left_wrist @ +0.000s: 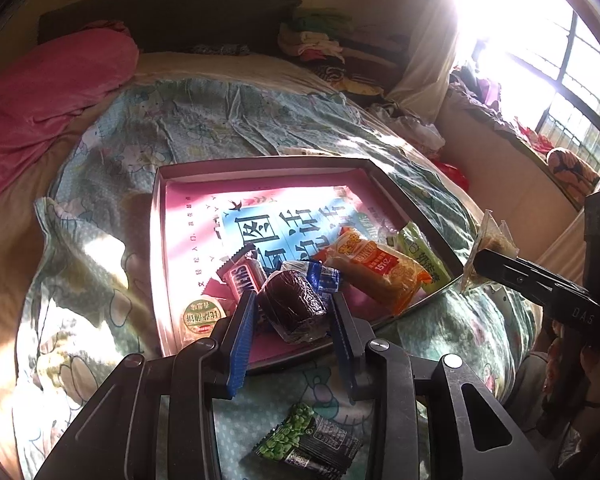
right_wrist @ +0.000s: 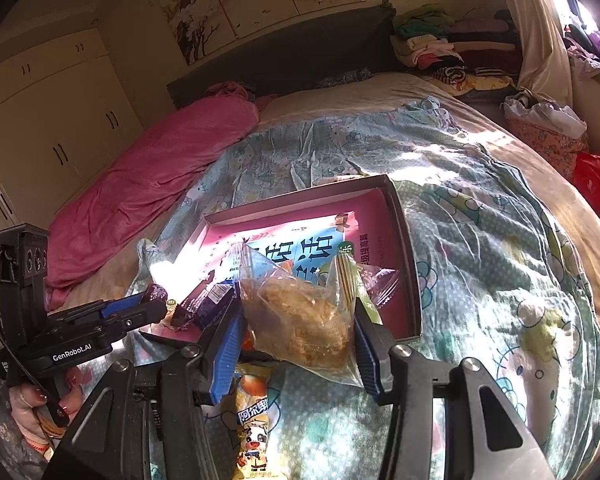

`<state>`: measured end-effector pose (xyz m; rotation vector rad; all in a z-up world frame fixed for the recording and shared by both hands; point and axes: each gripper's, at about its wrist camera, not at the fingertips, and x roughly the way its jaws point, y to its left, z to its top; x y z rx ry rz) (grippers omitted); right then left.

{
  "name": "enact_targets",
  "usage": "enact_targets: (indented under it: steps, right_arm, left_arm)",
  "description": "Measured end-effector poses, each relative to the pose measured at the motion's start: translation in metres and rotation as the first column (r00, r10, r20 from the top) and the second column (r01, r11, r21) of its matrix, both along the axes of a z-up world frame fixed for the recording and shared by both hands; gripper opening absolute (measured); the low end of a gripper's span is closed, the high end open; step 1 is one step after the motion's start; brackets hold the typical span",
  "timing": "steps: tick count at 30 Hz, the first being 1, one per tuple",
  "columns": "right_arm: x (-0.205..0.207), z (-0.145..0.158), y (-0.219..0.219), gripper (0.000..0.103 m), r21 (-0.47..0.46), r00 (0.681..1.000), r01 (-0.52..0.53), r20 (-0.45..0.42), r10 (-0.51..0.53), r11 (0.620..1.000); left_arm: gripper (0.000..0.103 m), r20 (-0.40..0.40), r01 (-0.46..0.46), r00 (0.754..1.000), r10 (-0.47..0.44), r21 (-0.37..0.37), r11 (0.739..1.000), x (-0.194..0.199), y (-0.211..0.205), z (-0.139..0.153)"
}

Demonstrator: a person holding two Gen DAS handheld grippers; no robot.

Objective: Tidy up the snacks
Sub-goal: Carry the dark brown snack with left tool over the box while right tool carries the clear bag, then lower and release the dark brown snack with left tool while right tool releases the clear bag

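Note:
A pink shallow box lies on the bed and holds several snacks: a Snickers bar, a blue-wrapped sweet, an orange bread pack and a green pack. My left gripper is shut on a dark brown wrapped cake over the box's near edge. My right gripper is shut on a clear bag of golden pastry, held above the box's near right corner; this bag also shows in the left wrist view.
A green pea packet lies on the quilt under my left gripper. An orange cartoon snack pack lies on the quilt under my right gripper. A pink blanket lies at the left, with folded clothes by the headboard.

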<state>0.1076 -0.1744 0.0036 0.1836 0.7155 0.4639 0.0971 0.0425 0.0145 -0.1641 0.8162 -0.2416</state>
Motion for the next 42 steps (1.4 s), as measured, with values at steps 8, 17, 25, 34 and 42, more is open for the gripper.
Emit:
enact_targets:
  steps: [8,17,25,34,42]
  right_arm:
    - [0.014,-0.007,0.002,0.051,-0.006,1.000,0.014,-0.012,-0.014,1.000]
    - [0.028,-0.020,0.013,0.051,-0.063,1.000,0.015,-0.023,-0.017,0.998]
    - [0.035,-0.030,0.025,0.051,-0.077,0.999,-0.005,-0.044,0.002,0.997]
    - [0.037,-0.031,0.050,0.051,-0.102,0.998,-0.057,-0.035,0.054,0.993]
    - [0.038,-0.033,0.068,0.052,-0.123,0.994,-0.108,-0.029,0.106,0.987]
  left_arm:
    - [0.037,-0.027,-0.025,0.999,0.025,0.009,1.000,0.008,0.005,-0.009]
    - [0.037,-0.040,-0.027,0.999,0.028,0.031,0.999,0.015,0.002,-0.018]
    - [0.037,-0.054,-0.040,0.998,0.042,0.040,0.998,0.021,0.003,-0.023]
    - [0.037,-0.064,-0.049,0.997,0.052,0.041,0.998,0.025,0.004,-0.026]
    - [0.037,-0.065,-0.051,0.996,0.054,0.042,0.998,0.026,0.005,-0.026]
